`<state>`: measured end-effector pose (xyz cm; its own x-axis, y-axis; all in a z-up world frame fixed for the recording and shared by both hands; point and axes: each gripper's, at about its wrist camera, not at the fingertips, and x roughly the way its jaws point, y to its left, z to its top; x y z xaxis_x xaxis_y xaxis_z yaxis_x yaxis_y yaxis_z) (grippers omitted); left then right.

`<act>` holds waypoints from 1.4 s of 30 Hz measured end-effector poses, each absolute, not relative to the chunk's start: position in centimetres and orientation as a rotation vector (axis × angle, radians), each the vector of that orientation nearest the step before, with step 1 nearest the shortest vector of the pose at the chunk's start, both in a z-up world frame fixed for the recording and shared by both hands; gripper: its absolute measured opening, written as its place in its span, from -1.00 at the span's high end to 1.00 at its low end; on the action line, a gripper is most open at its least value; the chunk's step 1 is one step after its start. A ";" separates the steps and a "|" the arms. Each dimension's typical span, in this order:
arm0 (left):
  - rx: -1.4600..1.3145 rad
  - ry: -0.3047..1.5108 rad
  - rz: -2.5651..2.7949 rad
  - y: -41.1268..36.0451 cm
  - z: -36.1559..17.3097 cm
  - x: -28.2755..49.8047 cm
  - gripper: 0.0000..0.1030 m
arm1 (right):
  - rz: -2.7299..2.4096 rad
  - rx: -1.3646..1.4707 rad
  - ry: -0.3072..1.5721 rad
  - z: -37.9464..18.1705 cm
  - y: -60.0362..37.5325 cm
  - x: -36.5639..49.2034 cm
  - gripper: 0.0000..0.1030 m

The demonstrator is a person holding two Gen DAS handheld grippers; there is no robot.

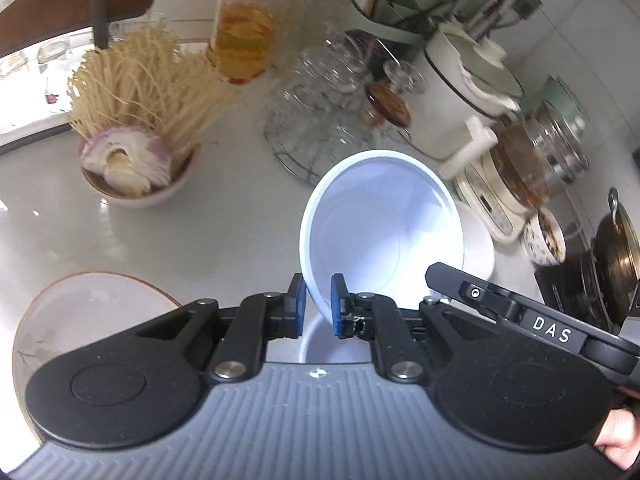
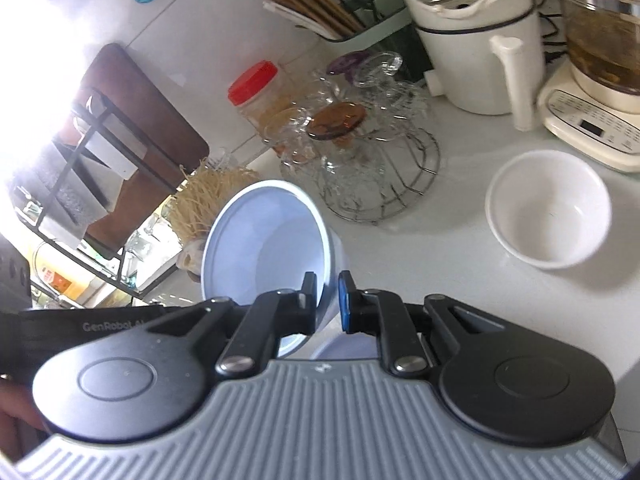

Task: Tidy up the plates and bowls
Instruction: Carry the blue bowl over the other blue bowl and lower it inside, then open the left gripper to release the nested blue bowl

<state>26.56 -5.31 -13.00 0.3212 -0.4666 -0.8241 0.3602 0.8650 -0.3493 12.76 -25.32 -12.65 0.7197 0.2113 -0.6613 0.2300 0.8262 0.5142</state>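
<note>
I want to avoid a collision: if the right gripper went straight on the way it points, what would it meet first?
Probably the wire rack of glassware, beyond the pale blue bowl that the right gripper holds by its rim. Depth is unclear.

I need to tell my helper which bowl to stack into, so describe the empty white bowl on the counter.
On the white counter, find the cream appliance with the control panel. The small round white bowl sits upright just before it, empty and untouched, unlike the pale blue bowls in the grippers.
</note>
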 end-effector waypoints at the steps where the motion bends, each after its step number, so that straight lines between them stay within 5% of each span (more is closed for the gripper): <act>1: -0.102 1.122 -0.553 -5.5 -13.0 26.3 0.72 | -0.015 0.614 0.781 -12.6 -25.5 12.4 0.73; 42: 0.110 1.325 -0.632 -10.5 -17.2 21.7 0.62 | -0.133 0.658 0.825 -16.4 -26.5 4.5 0.68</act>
<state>21.69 -10.45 -17.17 0.1034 -0.3669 -0.9245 0.4879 0.8287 -0.2743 4.47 -26.52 -16.44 0.6827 0.1377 -0.7176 0.3561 0.7949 0.4913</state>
